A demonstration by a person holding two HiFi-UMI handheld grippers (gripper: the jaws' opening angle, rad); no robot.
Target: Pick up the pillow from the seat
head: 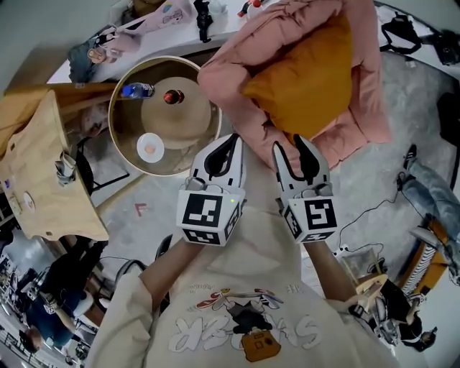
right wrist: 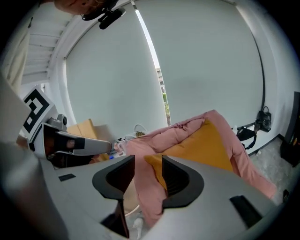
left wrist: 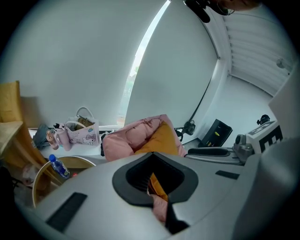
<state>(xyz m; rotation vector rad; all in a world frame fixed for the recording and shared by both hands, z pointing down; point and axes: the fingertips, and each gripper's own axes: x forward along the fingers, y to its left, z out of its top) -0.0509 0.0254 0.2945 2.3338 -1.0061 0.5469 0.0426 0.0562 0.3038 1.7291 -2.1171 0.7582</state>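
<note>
An orange pillow (head: 309, 79) lies in the hollow of a puffy pink seat (head: 237, 79), whose padding wraps round it. My left gripper (head: 228, 144) is at the seat's near edge, jaws together with a fold of pink cover (left wrist: 159, 211) pinched at their tips; the pillow (left wrist: 161, 138) shows just beyond. To its right, my right gripper (head: 287, 144) stands slightly open. In the right gripper view a strip of pink cover (right wrist: 150, 187) and an orange pillow corner (right wrist: 152, 164) sit in the gap of the right gripper (right wrist: 147, 183), and the pads do not press on them.
A round wooden-rimmed table (head: 115, 129) stands left of the seat, carrying a blue bottle (head: 136, 90), a red ball (head: 172, 97) and a white cup (head: 149, 147). A yellow board (head: 43, 165) leans at far left. Bags sit on the back ledge (head: 144, 21). Cables (head: 374, 208) cross the grey floor at right.
</note>
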